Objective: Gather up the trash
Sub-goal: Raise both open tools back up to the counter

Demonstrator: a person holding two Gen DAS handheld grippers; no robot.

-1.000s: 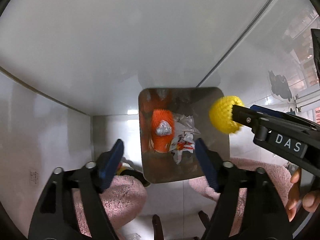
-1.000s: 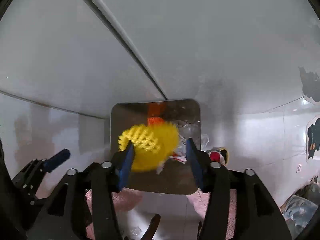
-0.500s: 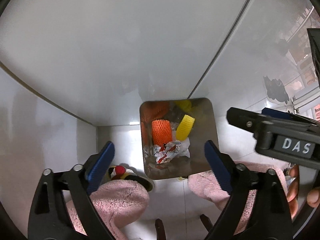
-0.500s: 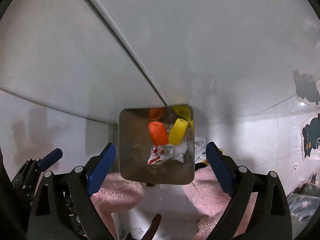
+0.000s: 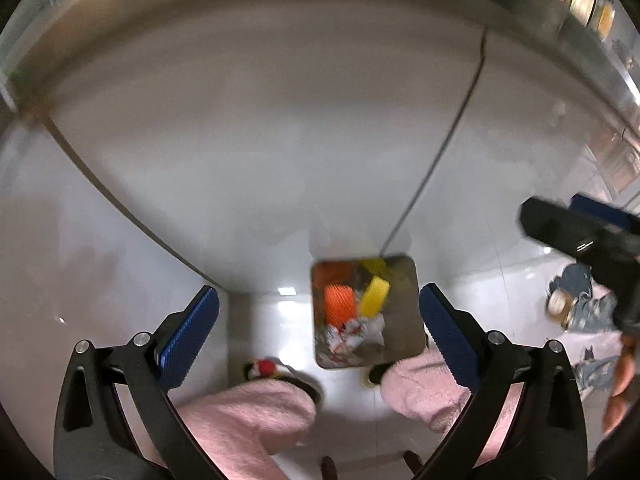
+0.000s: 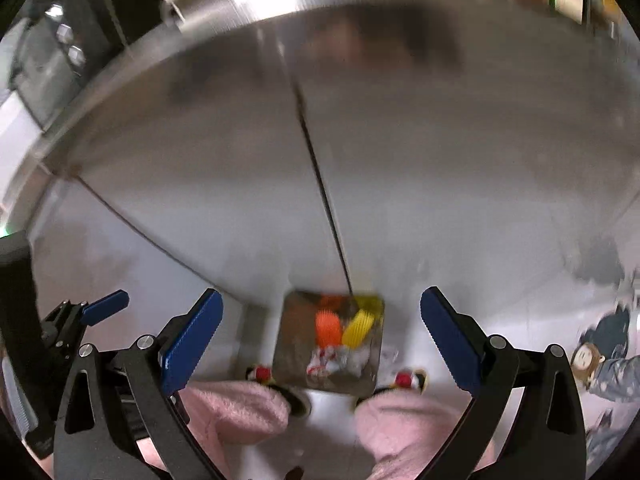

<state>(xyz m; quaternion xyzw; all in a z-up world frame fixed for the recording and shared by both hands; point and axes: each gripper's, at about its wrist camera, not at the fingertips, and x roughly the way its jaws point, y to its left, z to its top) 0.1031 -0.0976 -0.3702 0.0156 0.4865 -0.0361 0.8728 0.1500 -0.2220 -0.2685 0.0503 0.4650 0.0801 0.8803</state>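
Glossy white floor tiles (image 5: 276, 316) and pale cabinet fronts (image 5: 280, 168) fill both views, under a blurred steel counter edge (image 5: 320, 12).

Both tools are empty. The left gripper (image 5: 316, 328) has its blue-padded jaws spread wide, and so has the right gripper (image 6: 320, 330). Between each pair of jaws, far below, stands the square stainless-steel trash bin (image 5: 406, 320) on the floor, against the cabinet base. Inside it lie an orange foam net sleeve (image 5: 338, 306), a yellow foam net sleeve (image 5: 374, 302) just beside it, and crumpled white-and-red wrappers (image 5: 352, 334) nearer the camera.

On either side of the bin are the person's pink fleece trouser legs (image 5: 248, 416) and cartoon slippers (image 6: 260, 373). Farther right, blurred cartoon stickers (image 6: 608, 356) mark a tiled surface.
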